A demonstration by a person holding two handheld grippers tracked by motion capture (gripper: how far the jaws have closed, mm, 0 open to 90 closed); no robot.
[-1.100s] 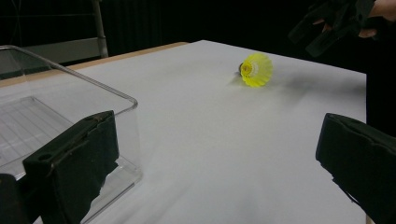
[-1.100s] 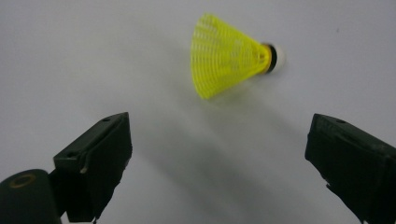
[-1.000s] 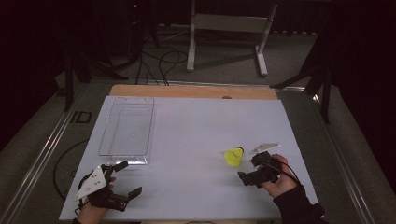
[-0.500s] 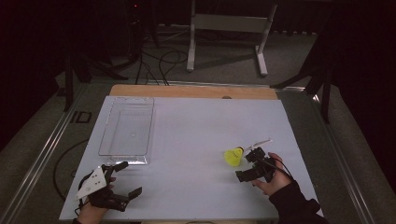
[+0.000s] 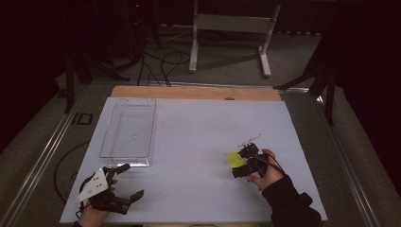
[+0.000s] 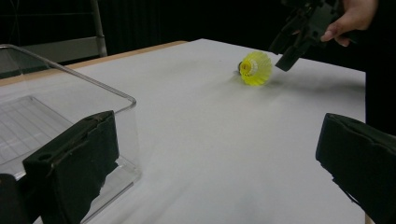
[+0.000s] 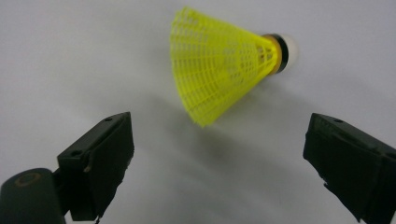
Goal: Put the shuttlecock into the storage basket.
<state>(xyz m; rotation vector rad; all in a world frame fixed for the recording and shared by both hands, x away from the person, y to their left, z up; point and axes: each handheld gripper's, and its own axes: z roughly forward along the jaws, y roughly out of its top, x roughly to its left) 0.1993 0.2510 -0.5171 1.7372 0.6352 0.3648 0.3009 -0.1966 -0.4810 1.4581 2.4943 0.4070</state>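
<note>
Jaws spread wide, the left hand-held gripper [image 5: 124, 182] sits low at the near left corner of the white table [image 5: 198, 123], holding nothing; seen in its own view, its black pads frame open table. Just beyond it lies the clear rectangular plastic tray [image 5: 127, 134], empty, its long sides running away from the person.

Further right, well apart from the tray, the yellow plastic-skirted shuttlecock [image 5: 233, 158] lies on its side on the table. The right hand-held gripper [image 5: 243, 163] is just beside it, jaws wide apart and empty; in the right gripper view the shuttlecock [image 7: 224, 63] lies ahead of the two pads and not yet between them, untouched by either. A thin pale stick-like item [image 5: 250, 139], too small to identify, lies just past that gripper.

The step in hand looks like the approach to a grasp on the shuttlecock, probably for carrying it to the tray. The next move calls for pushing the gripper forward until the mesh skirt sits between the pads, then closing gently, since the light skirt would likely roll or flex away under a clumsy pinch.

As for heading, in the right gripper view the long axis runs nearly across the frame, rising slightly, with the white cork tip at the right and the flared open skirt at the left. In the left gripper view the shuttlecock [image 6: 255, 68] has its cork pointing left.
</note>
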